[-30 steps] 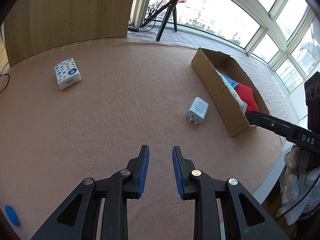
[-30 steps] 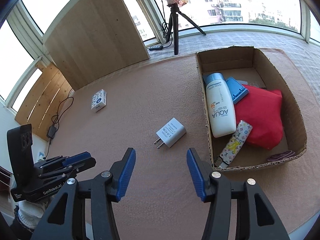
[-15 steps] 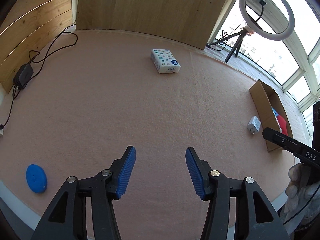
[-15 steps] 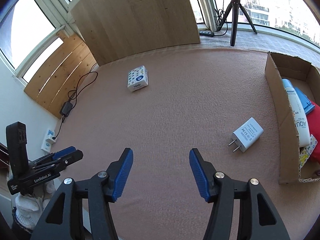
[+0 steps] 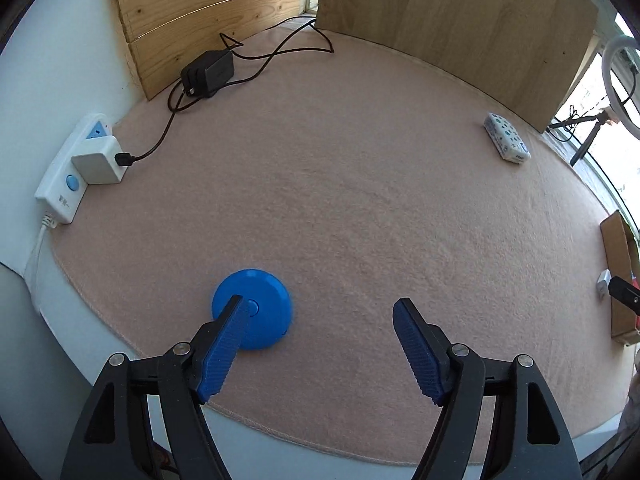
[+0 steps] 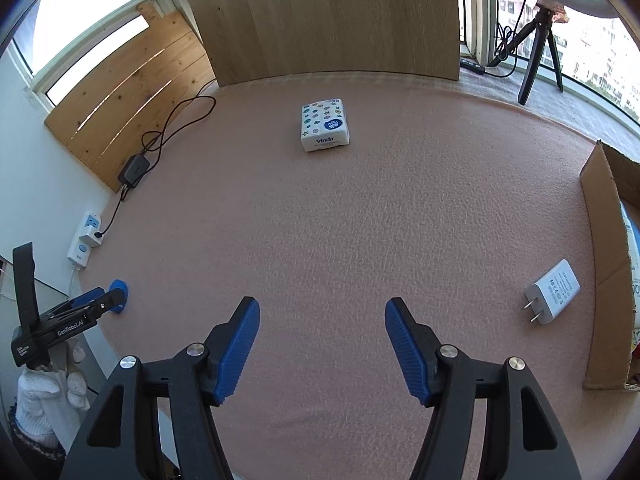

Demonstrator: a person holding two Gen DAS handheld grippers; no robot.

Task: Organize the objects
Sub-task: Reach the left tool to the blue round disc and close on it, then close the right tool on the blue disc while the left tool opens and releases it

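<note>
Both jaws spread wide, empty. Left gripper hovers at the round blue plastic disc near the pink worktop edge, likely lining up its grasp; right gripper waits mid-worktop, cardboard box alongside.

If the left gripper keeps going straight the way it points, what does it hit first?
Probably bare carpet. The left gripper is open, and the blue disc sits behind its left finger, off the centre line. Depth is hard to judge.
</note>
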